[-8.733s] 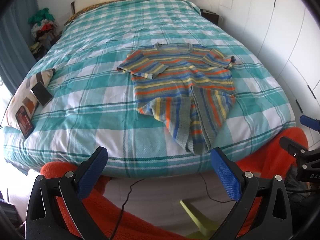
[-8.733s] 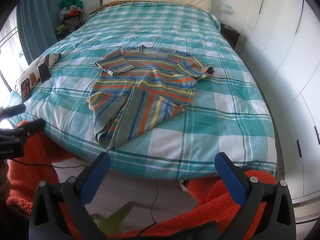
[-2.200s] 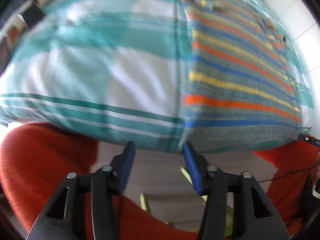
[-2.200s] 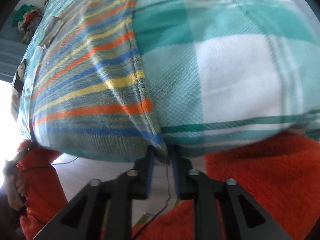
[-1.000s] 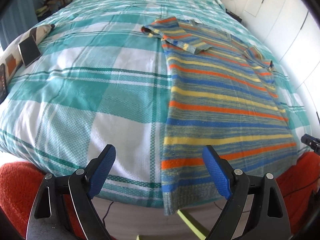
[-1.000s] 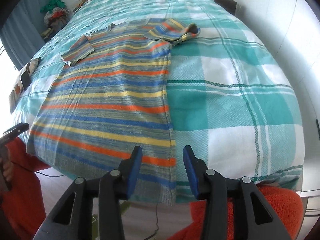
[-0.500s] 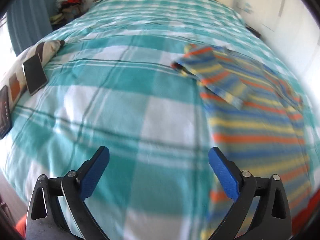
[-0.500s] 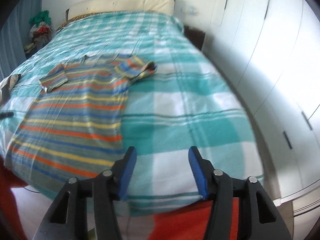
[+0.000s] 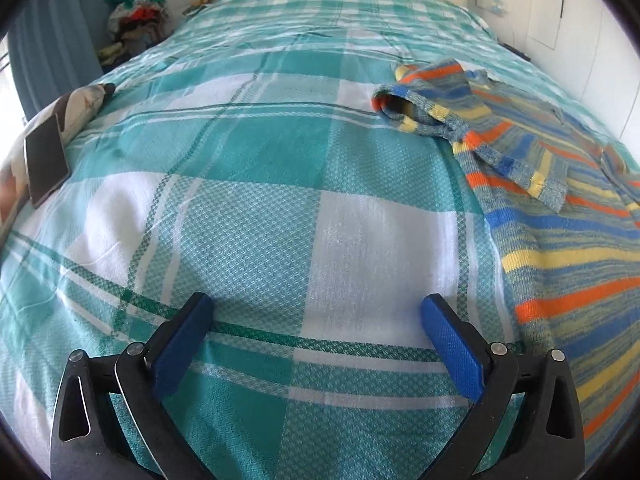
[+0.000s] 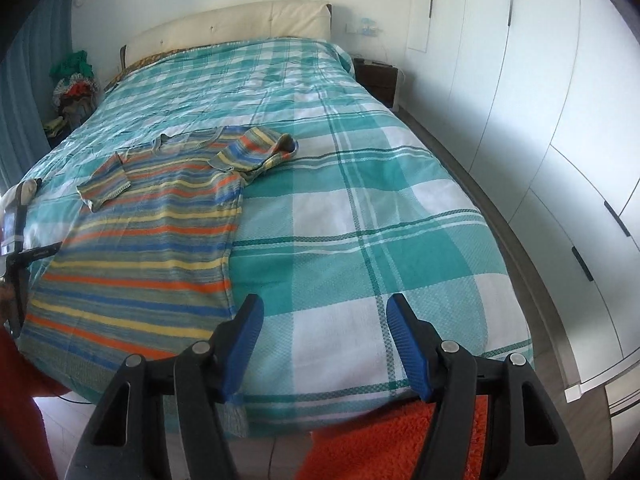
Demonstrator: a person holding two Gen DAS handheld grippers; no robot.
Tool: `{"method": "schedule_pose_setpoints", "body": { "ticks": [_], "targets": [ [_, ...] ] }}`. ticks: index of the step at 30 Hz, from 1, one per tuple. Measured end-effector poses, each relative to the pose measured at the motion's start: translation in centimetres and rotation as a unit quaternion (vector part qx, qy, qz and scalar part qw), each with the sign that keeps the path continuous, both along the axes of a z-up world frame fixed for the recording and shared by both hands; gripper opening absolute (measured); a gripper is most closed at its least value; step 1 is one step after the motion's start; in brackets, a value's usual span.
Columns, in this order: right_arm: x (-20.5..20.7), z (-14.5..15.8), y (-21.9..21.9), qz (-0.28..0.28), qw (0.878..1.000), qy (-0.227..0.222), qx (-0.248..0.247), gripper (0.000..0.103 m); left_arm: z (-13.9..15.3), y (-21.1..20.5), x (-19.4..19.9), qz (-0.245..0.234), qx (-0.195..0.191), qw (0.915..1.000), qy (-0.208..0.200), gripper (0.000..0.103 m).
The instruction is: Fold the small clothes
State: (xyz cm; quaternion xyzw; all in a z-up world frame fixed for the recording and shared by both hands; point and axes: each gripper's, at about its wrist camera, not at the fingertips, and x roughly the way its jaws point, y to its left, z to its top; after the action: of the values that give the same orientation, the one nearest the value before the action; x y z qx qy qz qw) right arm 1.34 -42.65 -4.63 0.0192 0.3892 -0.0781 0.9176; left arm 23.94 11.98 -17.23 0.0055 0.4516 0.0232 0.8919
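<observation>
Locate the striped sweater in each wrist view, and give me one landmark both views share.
Left wrist view: the striped sweater fills the right edge, its near sleeve folded over the body at upper right.
Right wrist view: the striped sweater lies flat at left centre, hem reaching the bed's near edge.
Shared landmark: the pile of clothes beside the bed's far left corner, also at.

From my left wrist view, the striped shirt runs off the right edge, so its far sleeve and hem are lost. The phone sits at the left margin, screen dark and unreadable. From my right wrist view, the shirt's near corner disappears behind my right claw (whether fabric touches a pad, I cannot tell). The clothes pile is too small to sort.
</observation>
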Motion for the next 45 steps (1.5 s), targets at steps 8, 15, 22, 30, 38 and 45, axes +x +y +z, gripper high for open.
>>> {"method": "schedule_pose_setpoints", "body": {
  "ticks": [8, 15, 22, 30, 38, 45],
  "targets": [
    [0.4, 0.0, 0.4, 0.007, 1.0, -0.001, 0.009, 0.064, 0.1, 0.1, 0.2, 0.0, 0.0, 1.0, 0.0, 0.103],
    [-0.4, 0.1, 0.1, -0.006, 1.0, -0.01, 0.011, 0.064, 0.1, 0.1, 0.1, 0.0, -0.001, 1.0, 0.0, 0.103],
    [-0.8, 0.0, -1.6, -0.024, 0.999, -0.009, 0.042, 0.064, 0.1, 0.1, 0.1, 0.001, -0.001, 1.0, 0.0, 0.103],
    [-1.0, 0.0, -2.2, -0.04, 0.998, -0.016, 0.056, 0.064, 0.1, 0.1, 0.1, 0.001, -0.001, 1.0, 0.0, 0.103],
    [-1.0, 0.0, -1.9, -0.035, 0.998, -0.015, 0.049, 0.064, 0.1, 0.1, 0.1, 0.001, 0.0, 1.0, 0.0, 0.103],
    [-1.1, 0.0, -2.0, -0.034, 0.998, -0.015, 0.047, 0.064, 0.1, 0.1, 0.1, 0.001, -0.001, 1.0, 0.0, 0.103]
  ]
}}
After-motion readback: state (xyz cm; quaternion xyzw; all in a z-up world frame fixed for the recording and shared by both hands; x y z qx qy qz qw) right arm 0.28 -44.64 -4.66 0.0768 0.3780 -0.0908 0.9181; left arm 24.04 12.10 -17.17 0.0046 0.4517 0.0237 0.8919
